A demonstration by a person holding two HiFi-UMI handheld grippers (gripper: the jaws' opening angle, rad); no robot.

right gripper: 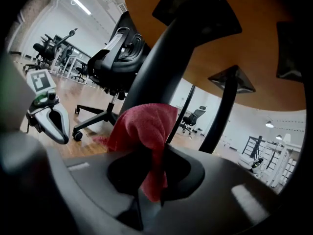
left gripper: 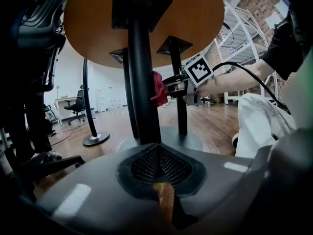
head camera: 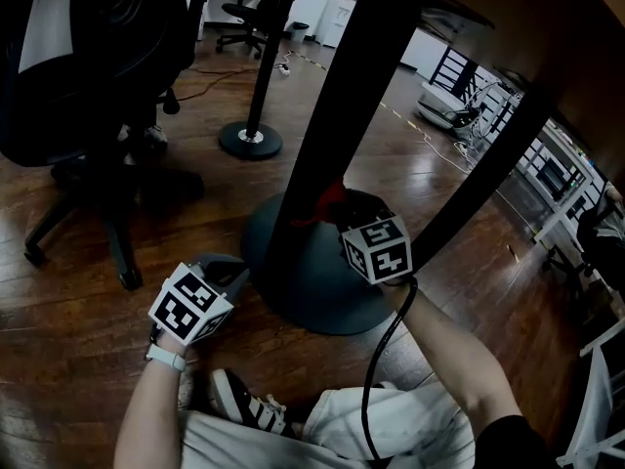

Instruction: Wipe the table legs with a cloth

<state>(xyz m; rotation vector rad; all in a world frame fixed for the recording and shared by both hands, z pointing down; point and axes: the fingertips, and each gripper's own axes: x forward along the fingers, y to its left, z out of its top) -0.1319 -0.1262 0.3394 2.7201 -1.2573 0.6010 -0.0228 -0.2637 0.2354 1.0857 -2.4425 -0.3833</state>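
My right tongs (right gripper: 155, 177) are pinching a red cloth (right gripper: 144, 126) against the table leg (head camera: 327, 106). My left tongs (left gripper: 159, 165) are hovering closed and empty near an office chair (head camera: 88, 96).

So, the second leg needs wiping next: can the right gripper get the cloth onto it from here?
Probably yes. The right gripper holds the red cloth against the near leg; the second leg stands just beside it, nothing between.

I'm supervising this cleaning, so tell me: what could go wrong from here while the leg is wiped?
The cloth is pinched only along a narrow fold in the right hand-held gripper; rubbing on the table leg might pull it free. That gripper's cable hangs down beside the round base, so it might snag.
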